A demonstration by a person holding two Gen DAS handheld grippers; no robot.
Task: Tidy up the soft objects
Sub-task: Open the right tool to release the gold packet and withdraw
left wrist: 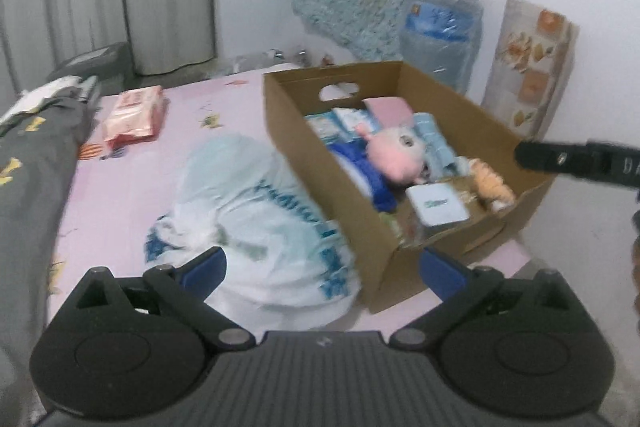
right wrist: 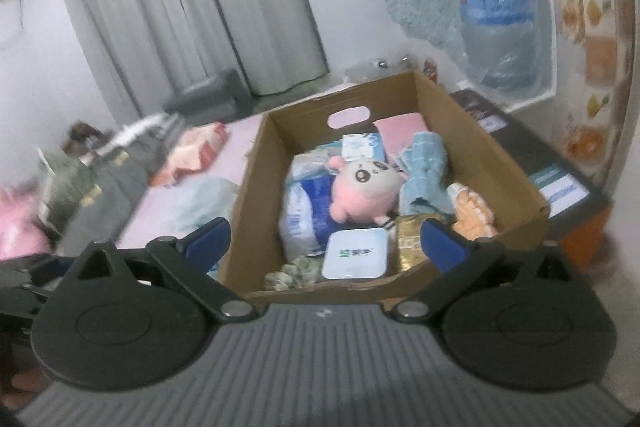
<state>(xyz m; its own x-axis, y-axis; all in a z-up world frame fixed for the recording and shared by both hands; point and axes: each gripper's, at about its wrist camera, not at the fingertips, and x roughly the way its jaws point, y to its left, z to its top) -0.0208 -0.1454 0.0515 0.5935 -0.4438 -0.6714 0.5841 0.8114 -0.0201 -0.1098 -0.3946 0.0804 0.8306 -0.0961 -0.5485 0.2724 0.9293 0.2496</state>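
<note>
A brown cardboard box [left wrist: 304, 147] [right wrist: 492, 163] stands on the pink bed and holds a pink plush doll [left wrist: 394, 155] [right wrist: 360, 187], blue towels, an orange plush [left wrist: 492, 183] [right wrist: 474, 215], a white tin [right wrist: 356, 253] and packets. A light blue-and-white plastic pack [left wrist: 256, 219] lies on the bed left of the box, just ahead of my open, empty left gripper [left wrist: 322, 267]. My right gripper [right wrist: 326, 245] is open and empty above the box's near wall. The right gripper's body shows at the right edge of the left wrist view [left wrist: 576, 163].
A pink wet-wipes pack [left wrist: 134, 117] [right wrist: 192, 155] lies on the pink sheet [left wrist: 132, 187] farther left. A grey blanket [left wrist: 32, 179] runs along the bed's left side. Grey curtains, a water jug [right wrist: 500, 19] and a dark cabinet [right wrist: 560, 183] stand behind and right of the box.
</note>
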